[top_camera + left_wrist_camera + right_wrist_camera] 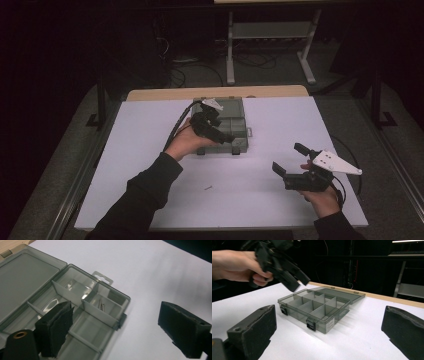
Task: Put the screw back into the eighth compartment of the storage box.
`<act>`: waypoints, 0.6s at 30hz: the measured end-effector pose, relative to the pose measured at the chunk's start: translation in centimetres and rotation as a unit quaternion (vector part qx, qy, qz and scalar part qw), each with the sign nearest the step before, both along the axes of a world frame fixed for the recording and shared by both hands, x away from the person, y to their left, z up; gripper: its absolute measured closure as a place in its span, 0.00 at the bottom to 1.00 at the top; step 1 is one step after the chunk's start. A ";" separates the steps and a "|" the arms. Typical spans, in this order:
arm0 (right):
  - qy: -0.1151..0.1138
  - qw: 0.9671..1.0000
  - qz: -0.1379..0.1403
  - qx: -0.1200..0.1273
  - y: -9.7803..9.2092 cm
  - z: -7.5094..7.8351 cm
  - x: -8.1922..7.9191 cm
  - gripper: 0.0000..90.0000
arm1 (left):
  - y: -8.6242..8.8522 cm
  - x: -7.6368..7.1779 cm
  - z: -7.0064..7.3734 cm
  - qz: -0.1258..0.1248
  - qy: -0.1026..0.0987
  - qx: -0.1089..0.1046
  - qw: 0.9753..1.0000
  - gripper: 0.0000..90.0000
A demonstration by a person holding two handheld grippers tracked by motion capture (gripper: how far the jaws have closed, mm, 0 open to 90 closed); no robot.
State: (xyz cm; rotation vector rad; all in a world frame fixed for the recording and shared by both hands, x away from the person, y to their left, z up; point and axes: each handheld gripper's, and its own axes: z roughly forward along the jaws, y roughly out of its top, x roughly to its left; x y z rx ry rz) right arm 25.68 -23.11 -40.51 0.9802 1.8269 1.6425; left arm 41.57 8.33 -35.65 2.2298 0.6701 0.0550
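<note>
Your left tongs (pixel 220 131) hang over the open organiser box (pixel 235 125), which sits on the counter (pixel 280 125) toward twelve o'clock of centre, its lid (pixel 22 280) folded flat toward the far edge. Both sets of tongs are spread wide and hold nothing; in the left gripper view one pad hangs above the compartments and the other out over bare counter. Your right tongs (pixel 290 162) wait at about four o'clock, well apart from the box.

One compartment near the hang tab (pixel 102 278) holds what look like two small screws or pins (pixel 101 305). A similar small piece (pixel 208 188) lies loose on the counter at about six o'clock, closer to you than the box.

The main risk, as I judge it, is the box itself. It looks light and nothing pins it down, so a pad catching a divider (pixel 100 311) or the rim could slide or tip it and scatter what is inside. Lower the left tongs straight, clear of the walls.

The pads are broad next to the compartments, so reaching in for something that thin may end in a pinch on a divider instead, or a flick that sends the piece out.

The loose piece on the counter is small and lies flat, and your sleeve (pixel 150 185) passes near it; a careless sweep of the forearm could knock it off the edge.
</note>
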 end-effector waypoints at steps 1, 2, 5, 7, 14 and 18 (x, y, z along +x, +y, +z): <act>0.000 1.000 0.000 0.000 0.0 0.0 0.0 0.00 | 0.5 -0.5 0.2 -0.002 -0.003 -0.003 1.000 0.10; 0.000 1.000 -0.001 0.000 0.0 0.0 0.0 0.00 | 0.7 -0.8 0.3 -0.003 -0.005 -0.004 1.000 0.10; 0.000 1.000 -0.002 0.000 0.0 0.0 0.0 0.00 | 1.4 -1.6 0.4 -0.006 -0.011 -0.004 1.000 0.08; 0.000 1.000 -0.001 -0.001 0.0 0.0 0.0 0.00 | 1.9 -2.2 0.4 -0.006 -0.011 -0.007 1.000 0.07; 0.000 1.000 -0.002 -0.001 0.0 0.0 0.0 0.00 | 3.0 -4.2 -0.2 0.001 -0.014 -0.012 1.000 0.00; -0.001 1.000 -0.004 -0.002 -0.1 0.0 -0.1 0.00 | 3.8 -5.4 -0.5 0.000 -0.021 -0.008 1.000 0.00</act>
